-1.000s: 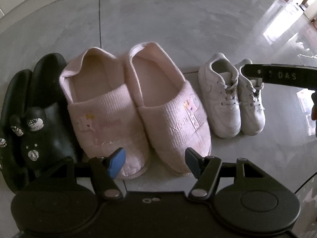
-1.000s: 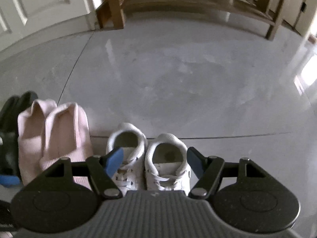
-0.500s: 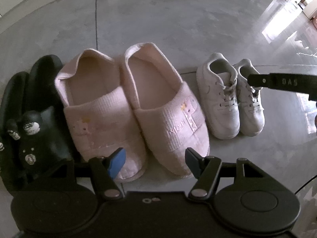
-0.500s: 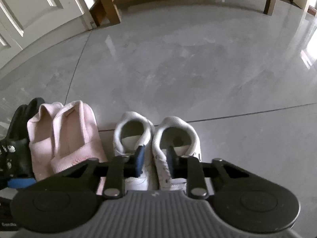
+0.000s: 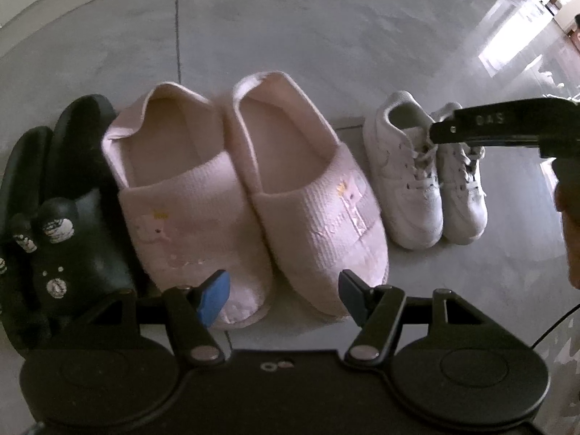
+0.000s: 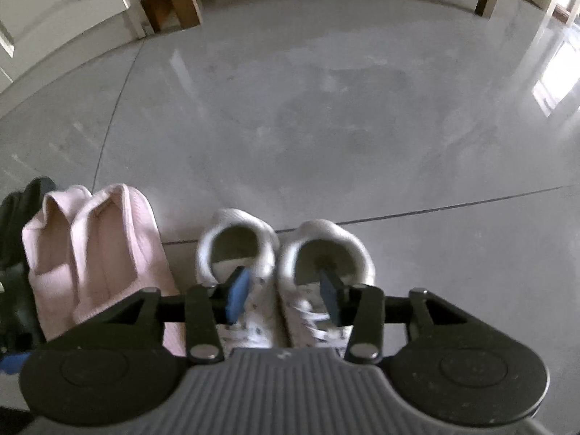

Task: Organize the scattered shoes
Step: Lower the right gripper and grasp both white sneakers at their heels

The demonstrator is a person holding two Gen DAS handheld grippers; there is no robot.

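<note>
Three pairs stand in a row on the grey floor: black slippers [image 5: 79,188], pink slippers [image 5: 311,203] and small white sneakers [image 5: 409,188]. My left gripper [image 5: 282,297] hangs open above the pink slippers' toes, holding nothing. My right gripper [image 6: 284,295] points down over the white sneakers [image 6: 322,239], and its jaws are opening. One blue pad is at the left sneaker's mouth and the other at the right one's. The sneakers' adjoining inner collars lie between the pads, which do not press on them. From the left wrist view, the right gripper [image 5: 440,132] reaches in over the sneakers' laces.
A wooden bench [image 6: 174,0] stands at the far wall beside a white door [image 6: 54,7]. Open grey floor [image 6: 326,108] stretches beyond the shoes, with bright window glare at the right. A hand [image 5: 571,224] holding the right gripper shows at the right edge.
The right gripper's jaws went from wide to nearly shut, then partly open again. It also sank closer to the white sneakers. The left gripper stayed open and almost still.
</note>
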